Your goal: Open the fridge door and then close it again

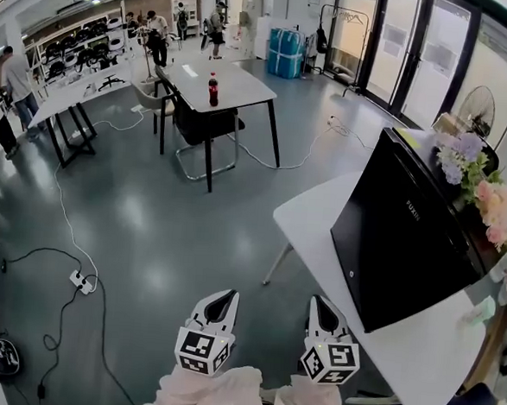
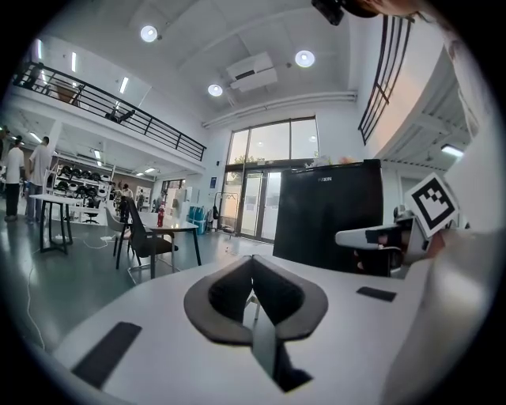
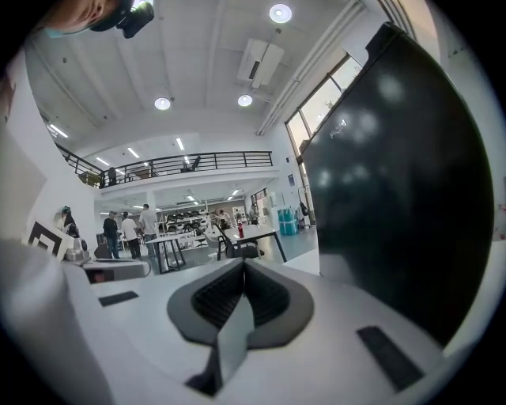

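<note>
Fridge [image 1: 407, 234]: one, compact, glossy black, flat door, small pale logo near top. Door shut. Stands upright on white tabletop [image 1: 317, 215], long axis vertical, door face turned toward open floor and grippers. Flowers [image 1: 484, 187] on top of fridge. Two grippers, both in front of fridge door, not touching it. Right gripper [image 1: 319, 302] nearer fridge, left gripper [image 1: 226, 296] beyond it, farther off. Both pairs of fingers pressed together, nothing held.
</note>
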Tool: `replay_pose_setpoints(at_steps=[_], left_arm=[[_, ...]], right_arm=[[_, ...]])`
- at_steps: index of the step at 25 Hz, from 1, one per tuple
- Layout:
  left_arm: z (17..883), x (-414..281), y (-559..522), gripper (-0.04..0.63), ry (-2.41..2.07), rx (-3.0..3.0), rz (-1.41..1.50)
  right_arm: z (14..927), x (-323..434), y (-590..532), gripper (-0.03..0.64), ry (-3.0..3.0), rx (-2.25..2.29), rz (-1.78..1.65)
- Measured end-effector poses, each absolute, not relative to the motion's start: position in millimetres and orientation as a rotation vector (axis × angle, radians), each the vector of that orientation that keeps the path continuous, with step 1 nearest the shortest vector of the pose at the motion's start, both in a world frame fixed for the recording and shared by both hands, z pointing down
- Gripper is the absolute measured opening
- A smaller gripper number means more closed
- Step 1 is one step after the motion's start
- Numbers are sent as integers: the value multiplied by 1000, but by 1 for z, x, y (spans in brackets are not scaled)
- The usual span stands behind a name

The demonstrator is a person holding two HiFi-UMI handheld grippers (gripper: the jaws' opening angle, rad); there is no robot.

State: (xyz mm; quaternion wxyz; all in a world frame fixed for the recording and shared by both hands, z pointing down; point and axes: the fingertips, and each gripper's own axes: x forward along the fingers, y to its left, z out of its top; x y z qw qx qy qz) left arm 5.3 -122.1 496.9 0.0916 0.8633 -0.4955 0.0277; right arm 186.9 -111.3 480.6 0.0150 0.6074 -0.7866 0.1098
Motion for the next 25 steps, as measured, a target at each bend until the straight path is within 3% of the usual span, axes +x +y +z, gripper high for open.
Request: replay_pose_setpoints(at_steps=[9, 25], left_arm=[[509, 30, -136, 11, -1359, 2565, 91], [479, 149, -243, 11, -840, 2817, 92]], right_arm=[[490, 205, -113, 14, -2374, 1940, 371], [465, 271, -164, 14, -2130, 2283, 327]])
